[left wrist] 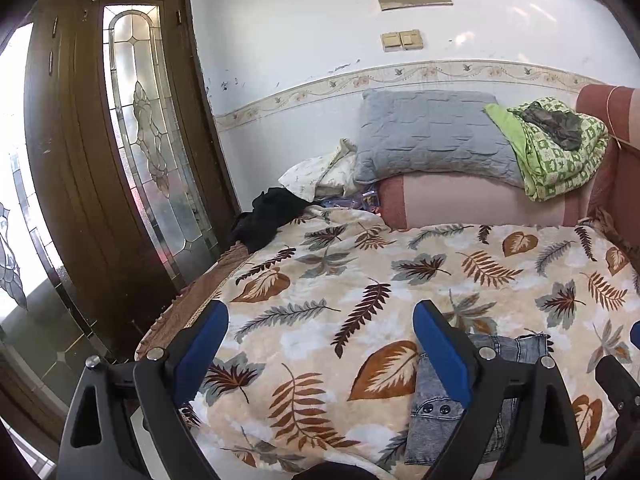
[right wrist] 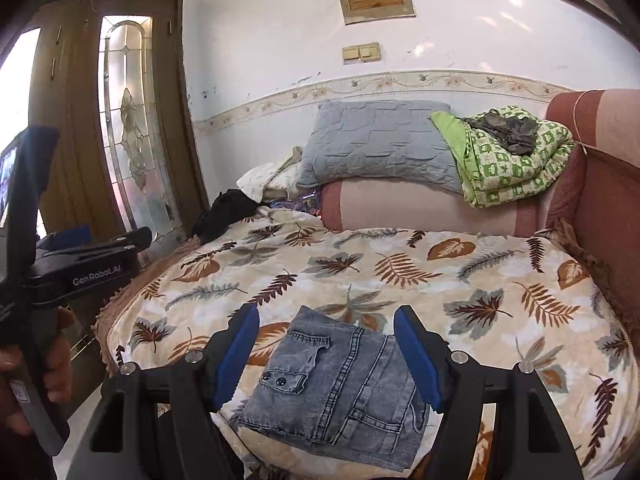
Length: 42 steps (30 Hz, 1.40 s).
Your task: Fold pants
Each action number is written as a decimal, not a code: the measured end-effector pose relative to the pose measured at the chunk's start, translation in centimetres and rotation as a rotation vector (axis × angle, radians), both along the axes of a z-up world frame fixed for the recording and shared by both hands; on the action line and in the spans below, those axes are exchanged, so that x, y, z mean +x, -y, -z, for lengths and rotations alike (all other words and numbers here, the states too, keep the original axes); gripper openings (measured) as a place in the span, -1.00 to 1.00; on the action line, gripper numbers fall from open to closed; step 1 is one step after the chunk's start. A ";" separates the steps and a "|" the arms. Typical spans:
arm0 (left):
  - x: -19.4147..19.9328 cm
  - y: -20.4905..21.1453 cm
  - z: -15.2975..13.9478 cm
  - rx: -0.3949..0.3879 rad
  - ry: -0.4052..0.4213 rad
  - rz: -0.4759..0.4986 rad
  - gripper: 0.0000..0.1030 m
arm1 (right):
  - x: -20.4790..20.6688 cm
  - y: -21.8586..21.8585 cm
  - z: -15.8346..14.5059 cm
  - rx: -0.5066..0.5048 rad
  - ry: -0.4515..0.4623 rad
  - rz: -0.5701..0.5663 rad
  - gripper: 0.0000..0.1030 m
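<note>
Through my left wrist camera, I am holding my left gripper (left wrist: 320, 320) with its blue fingers (left wrist: 442, 350) spread wide and nothing between them, hovering above the leaf-print blanket (left wrist: 360, 264) that is covering the bed. The folded jeans (left wrist: 452, 420) are lying on the blanket at the near edge, mostly hiding behind the right-hand finger, with two dark snaps showing on a pocket flap. Farther back, a grey pillow (left wrist: 428, 136) is leaning against the white wall (left wrist: 300, 40), a green patterned quilt (left wrist: 560, 152) is sitting beside it, and a black garment (left wrist: 268, 216) is lying near the wooden door with leaded glass (left wrist: 140, 140). Through my right wrist camera, I am holding my right gripper (right wrist: 326, 338) with its jaws spread apart and the pads touching nothing; the jeans (right wrist: 340, 388) are lying flat in a compact folded rectangle on the blanket (right wrist: 400, 264) right between and below the two fingers (right wrist: 416, 356), close to the bed's near edge. At the left of this view, my left hand (right wrist: 48, 376) is gripping the handle of the other gripper, whose black body is pointing toward the bed. The grey pillow (right wrist: 376, 140) and the green quilt (right wrist: 512, 164) are resting at the far end against the wall.
</note>
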State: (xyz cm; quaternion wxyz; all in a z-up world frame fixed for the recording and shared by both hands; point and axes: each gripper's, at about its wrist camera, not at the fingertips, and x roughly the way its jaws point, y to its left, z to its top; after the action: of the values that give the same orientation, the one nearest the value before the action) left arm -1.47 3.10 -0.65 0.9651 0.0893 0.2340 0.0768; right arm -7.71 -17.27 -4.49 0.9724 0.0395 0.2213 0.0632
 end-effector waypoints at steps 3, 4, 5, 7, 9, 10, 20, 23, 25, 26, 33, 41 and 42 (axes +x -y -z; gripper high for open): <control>0.1 -0.1 0.1 -0.001 -0.004 0.002 0.82 | 0.2 -0.1 0.2 -0.004 -0.012 -0.001 0.43; 0.1 -0.1 0.1 -0.001 -0.006 0.003 0.82 | 0.3 -0.1 0.3 -0.005 -0.016 -0.001 0.43; 0.2 -0.1 0.2 -0.002 -0.010 0.005 0.82 | 0.4 -0.1 0.4 -0.005 -0.018 0.000 0.43; 0.3 -0.2 0.4 -0.006 -0.020 0.010 0.82 | 0.6 -0.2 0.5 -0.008 -0.026 0.003 0.43; 0.4 -0.2 0.5 -0.007 -0.026 0.013 0.82 | 0.7 -0.2 0.7 -0.010 -0.035 0.007 0.43; 0.4 -0.2 0.6 -0.007 -0.028 0.014 0.82 | 0.8 -0.2 0.8 -0.009 -0.039 0.008 0.43; 0.8 -0.5 1.0 -0.019 -0.049 0.023 0.82 | 1.3 -0.1 1.1 -0.003 -0.068 0.014 0.43; 0.8 -0.6 1.0 -0.020 -0.052 0.024 0.82 | 1.4 -0.2 1.1 -0.005 -0.069 0.011 0.43; 0.7 -0.6 1.1 -0.021 -0.054 0.022 0.82 | 1.4 -0.3 1.2 -0.008 -0.071 0.009 0.43; 0.7 -0.6 1.1 -0.022 -0.054 0.022 0.82 | 1.5 -0.3 1.3 -0.009 -0.072 0.007 0.43; 0.8 -0.8 1.3 -0.026 -0.059 0.017 0.82 | 1.7 -0.4 1.4 -0.008 -0.077 0.006 0.43; 1.1 -0.9 1.8 -0.033 -0.081 0.010 0.82 | 1.8 -0.4 1.5 -0.009 -0.079 0.006 0.43; 1.1 -0.9 1.8 -0.035 -0.086 0.012 0.82 | 1.8 -0.4 1.5 -0.007 -0.079 0.007 0.43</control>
State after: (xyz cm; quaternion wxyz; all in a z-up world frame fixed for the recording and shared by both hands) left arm -0.35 3.96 -2.50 0.9559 0.0770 0.2762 0.0632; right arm -5.92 -16.91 -6.02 0.9632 0.0393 0.2596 0.0574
